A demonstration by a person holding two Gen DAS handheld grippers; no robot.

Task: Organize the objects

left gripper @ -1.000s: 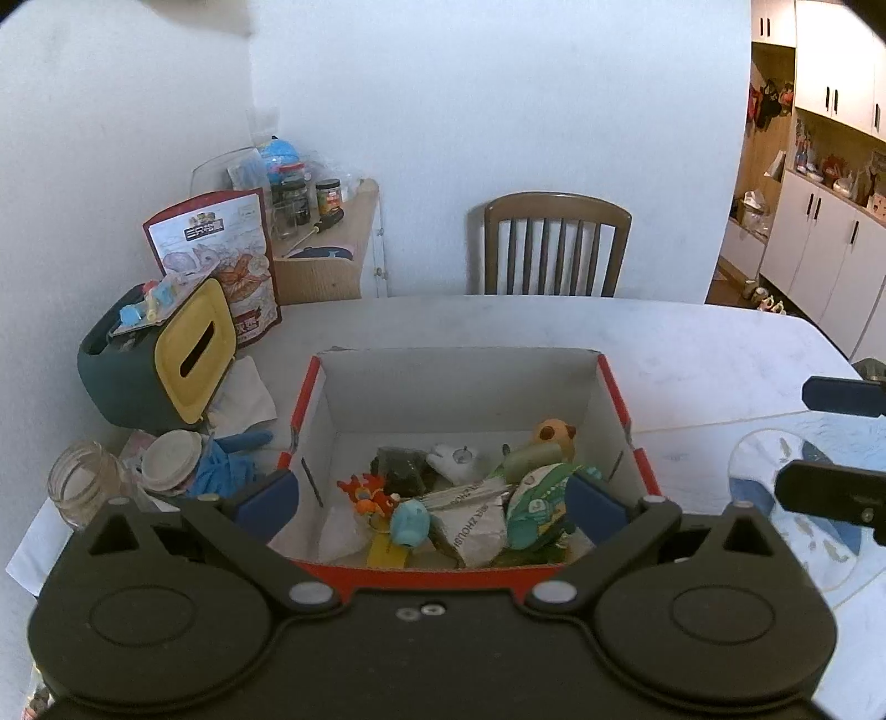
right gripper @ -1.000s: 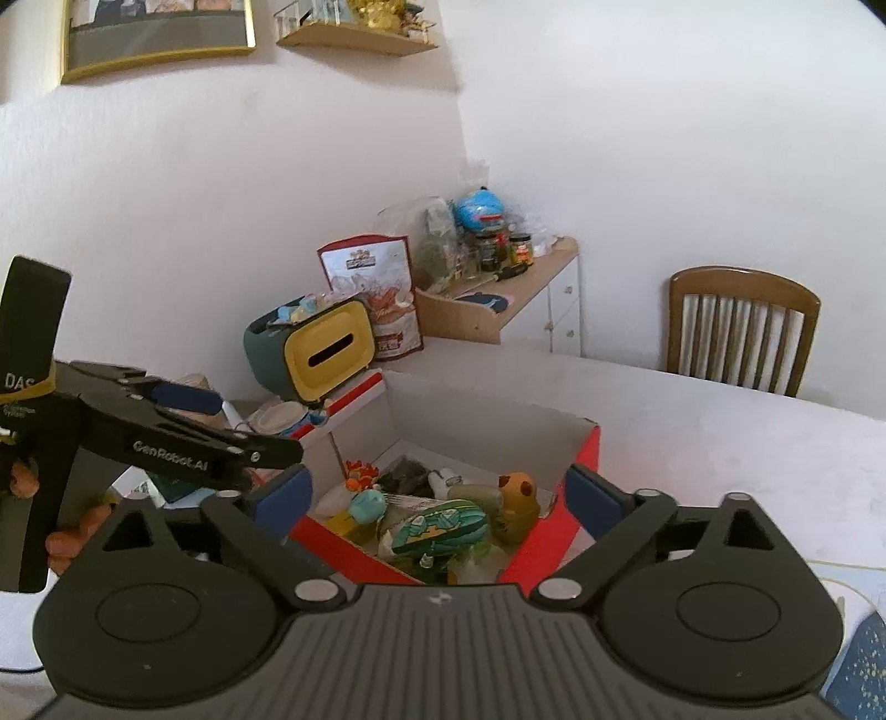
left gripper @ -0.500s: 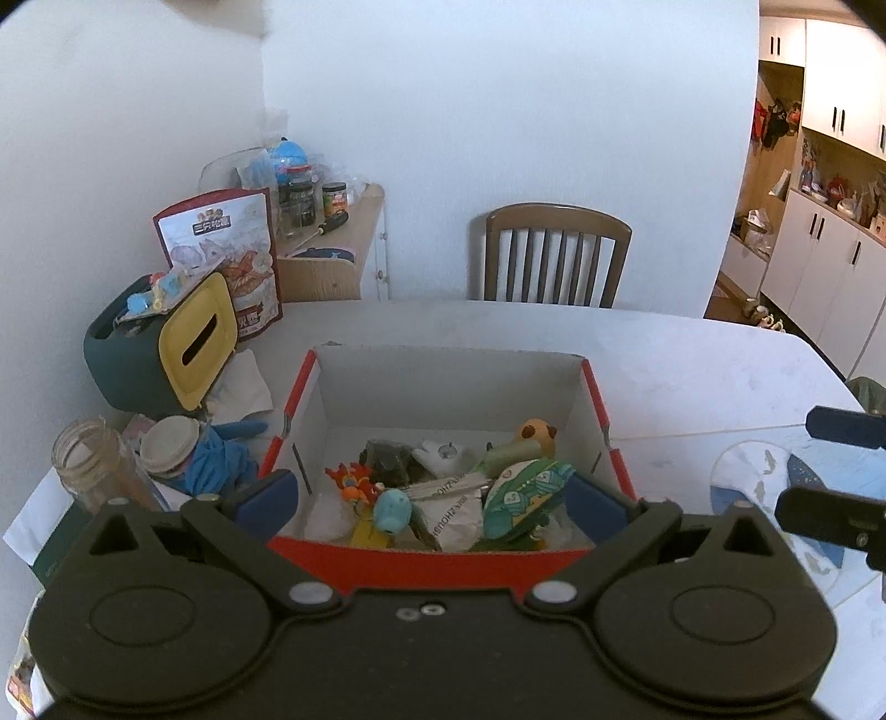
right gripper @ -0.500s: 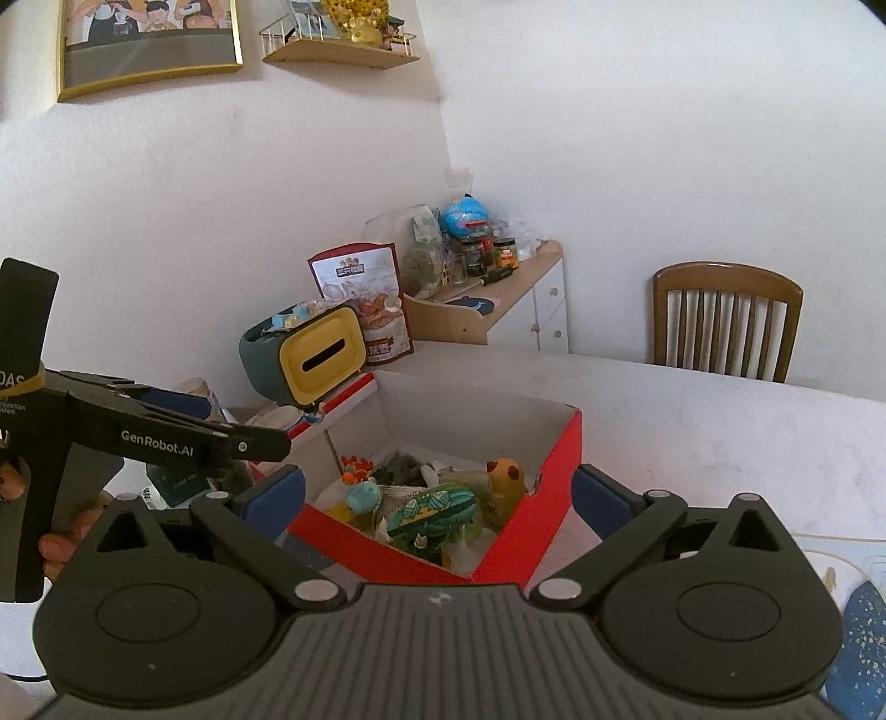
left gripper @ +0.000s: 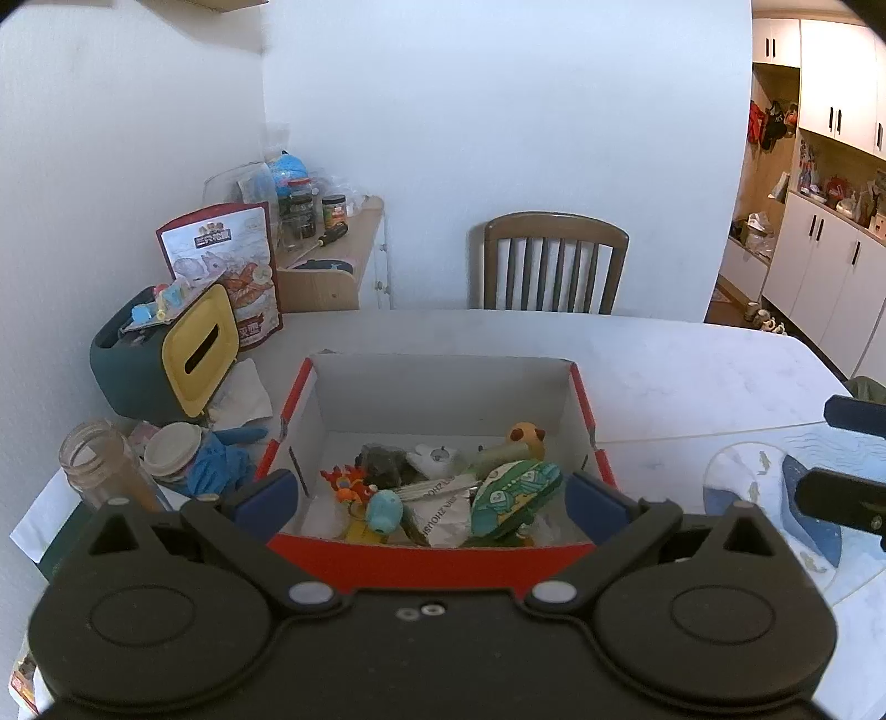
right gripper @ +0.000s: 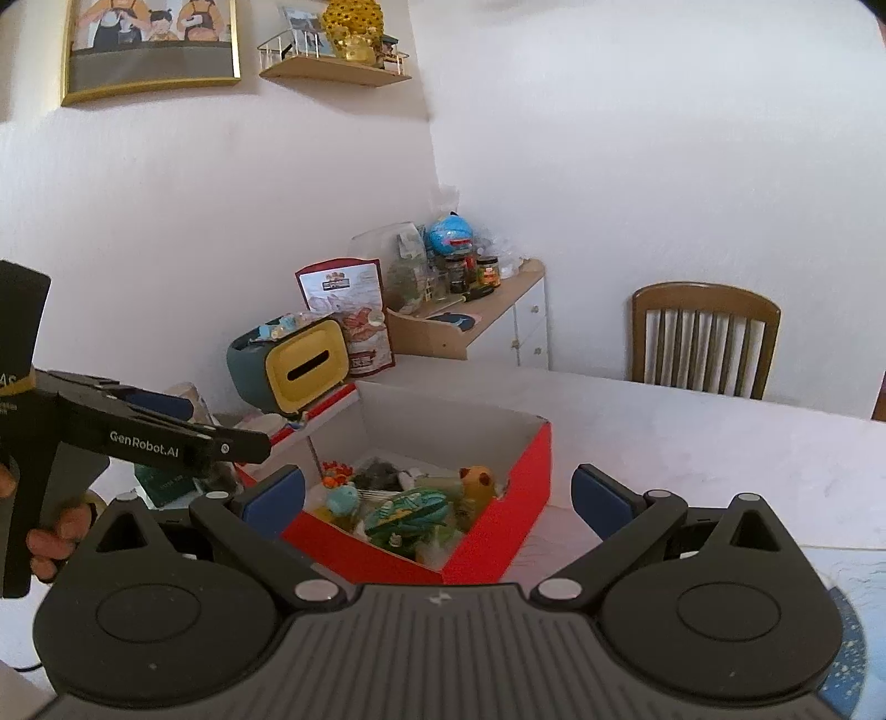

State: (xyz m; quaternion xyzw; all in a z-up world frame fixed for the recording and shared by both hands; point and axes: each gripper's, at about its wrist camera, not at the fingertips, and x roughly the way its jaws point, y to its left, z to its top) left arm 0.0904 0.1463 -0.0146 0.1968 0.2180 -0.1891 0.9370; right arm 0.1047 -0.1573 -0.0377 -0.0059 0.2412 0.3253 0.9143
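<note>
Both cameras have drawn back and risen over the last second, so the red box [left gripper: 437, 556] now sits smaller and further from the lens in each view, and more of the wall above it shows. It rests open-topped on the pale marbled worktop [left gripper: 675, 365], near the corner of the room, and holds a jumble of small toys: a green patterned pouch [left gripper: 515, 495], a blue figure [left gripper: 384, 509], an orange one [left gripper: 344, 481], a brown-headed one [left gripper: 526, 435] and a crumpled printed wrapper [left gripper: 437, 512].

The left tongs [left gripper: 429, 495] hover over the near edge of the box with their blue pads spread wide and nothing between them. The right tongs [right gripper: 437, 495] hang above the box from the other side, likewise spread wide and empty; in that view the left tool's black body is seen side-on, gripped by a hand [right gripper: 52, 540].

Just left of the box stand a dark green and yellow tissue holder [left gripper: 166, 354], a glass jar [left gripper: 94, 465], a blue cloth [left gripper: 219, 462] and a snack bag [left gripper: 227, 266]. To the right lies a round blue-patterned mat [left gripper: 747, 493]. Behind the worktop are a wooden chair [left gripper: 554, 260] and a low cabinet [left gripper: 332, 271] crowded with jars, against white walls. White cupboards [left gripper: 819, 266] fill the far right, and a framed picture [right gripper: 149, 50] and small shelf [right gripper: 338, 66] hang high on the wall.
</note>
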